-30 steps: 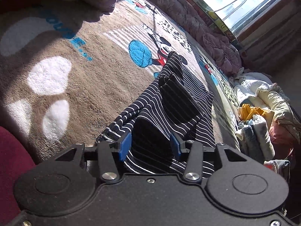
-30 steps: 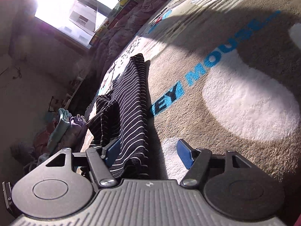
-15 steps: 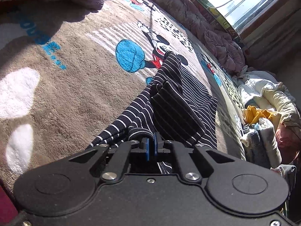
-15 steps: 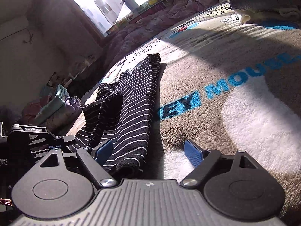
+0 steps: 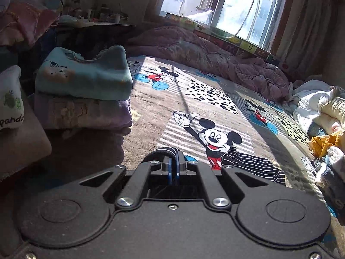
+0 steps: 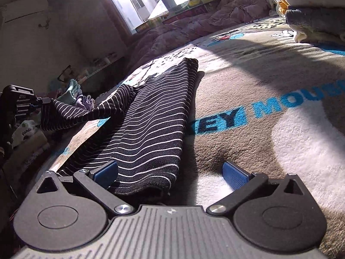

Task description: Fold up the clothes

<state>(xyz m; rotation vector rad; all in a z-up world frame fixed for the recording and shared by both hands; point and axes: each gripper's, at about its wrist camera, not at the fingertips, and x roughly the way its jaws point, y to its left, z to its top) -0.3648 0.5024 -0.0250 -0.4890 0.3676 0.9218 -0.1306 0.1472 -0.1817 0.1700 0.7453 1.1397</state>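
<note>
A black garment with thin white stripes (image 6: 151,116) lies lengthwise on a Mickey Mouse blanket (image 6: 269,82). My left gripper (image 5: 173,166) is shut on a fold of the striped garment (image 5: 254,166) and holds it lifted off the blanket; the right wrist view shows it at the far left (image 6: 39,102) with the raised cloth stretched toward it. My right gripper (image 6: 170,173) is open, low over the blanket, with the garment's near edge between its blue pads (image 6: 234,176).
Folded clothes (image 5: 86,82) are stacked at the left of the blanket. A crumpled purple quilt (image 5: 215,58) lies under the window. Loose clothes (image 5: 323,125) are heaped at the right. Another folded stack (image 6: 312,10) stands far right in the right wrist view.
My left gripper closed on the striped garment, then lifted and swung away with the cloth. My right gripper stayed open at the garment's near edge.
</note>
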